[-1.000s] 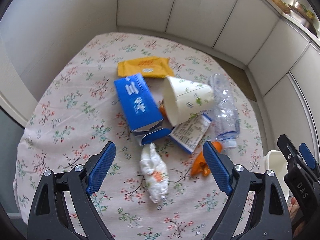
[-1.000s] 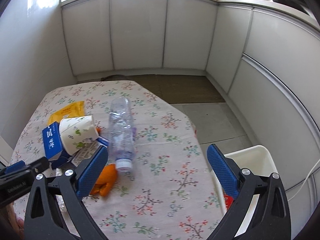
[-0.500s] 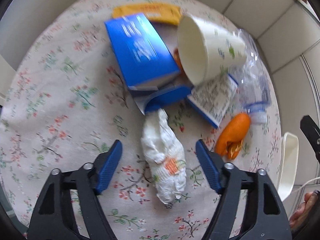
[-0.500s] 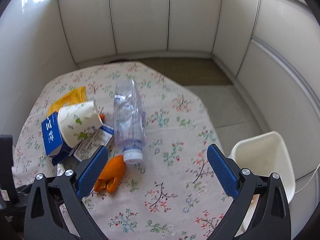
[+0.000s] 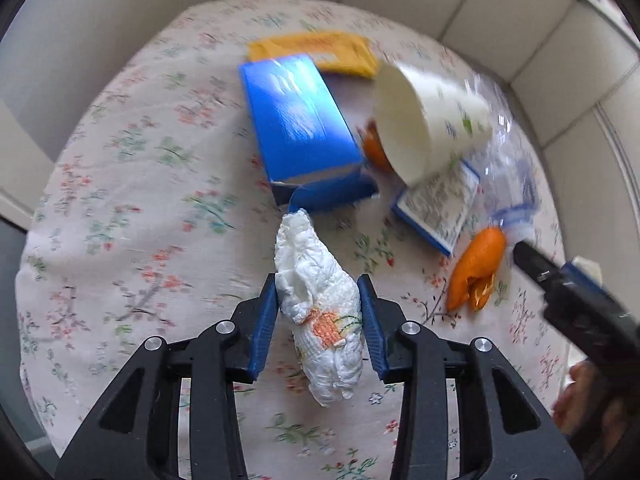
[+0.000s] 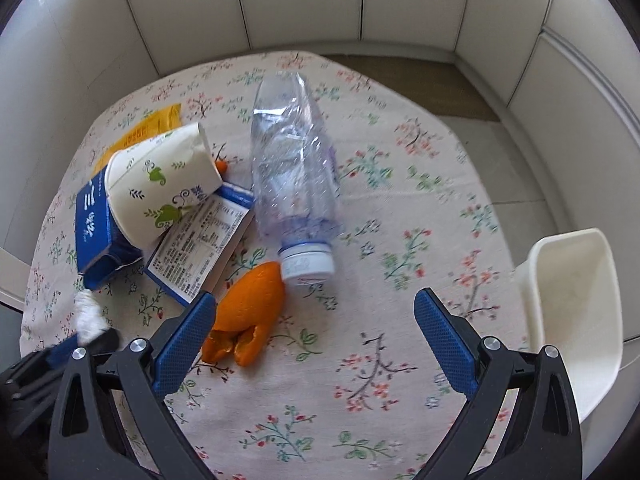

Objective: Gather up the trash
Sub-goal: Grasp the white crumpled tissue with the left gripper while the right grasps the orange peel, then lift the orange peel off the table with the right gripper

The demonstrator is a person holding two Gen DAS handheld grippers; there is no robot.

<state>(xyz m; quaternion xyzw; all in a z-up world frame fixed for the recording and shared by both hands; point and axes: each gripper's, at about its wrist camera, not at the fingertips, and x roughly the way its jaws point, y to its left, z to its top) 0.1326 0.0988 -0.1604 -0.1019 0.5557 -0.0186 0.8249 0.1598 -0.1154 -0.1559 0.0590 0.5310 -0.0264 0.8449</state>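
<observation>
A crumpled white tissue (image 5: 320, 320) with an orange stain lies on the flowered tablecloth (image 5: 132, 208). My left gripper (image 5: 318, 304) straddles it; its jaws are closing and both blue pads touch the tissue's sides. My right gripper (image 6: 316, 320) hangs open low over the cloth with nothing between its fingers. An orange peel (image 6: 248, 312) lies just beside its left finger. A crushed clear bottle (image 6: 292, 176) lies ahead of it, cap towards me. In the right wrist view the tissue (image 6: 86, 312) shows at the lower left by the left gripper's tip.
A paper cup (image 5: 424, 120) lies tipped on a blue carton (image 5: 296, 120) and a small printed box (image 6: 200, 248). A yellow packet (image 5: 312, 50) lies behind them. A white bin (image 6: 572, 312) stands off the table's right edge. White cabinets surround the table.
The left gripper came down over the tissue and its jaws narrowed from wide apart to touching it. The right gripper sank and tilted down towards the peel and bottle.
</observation>
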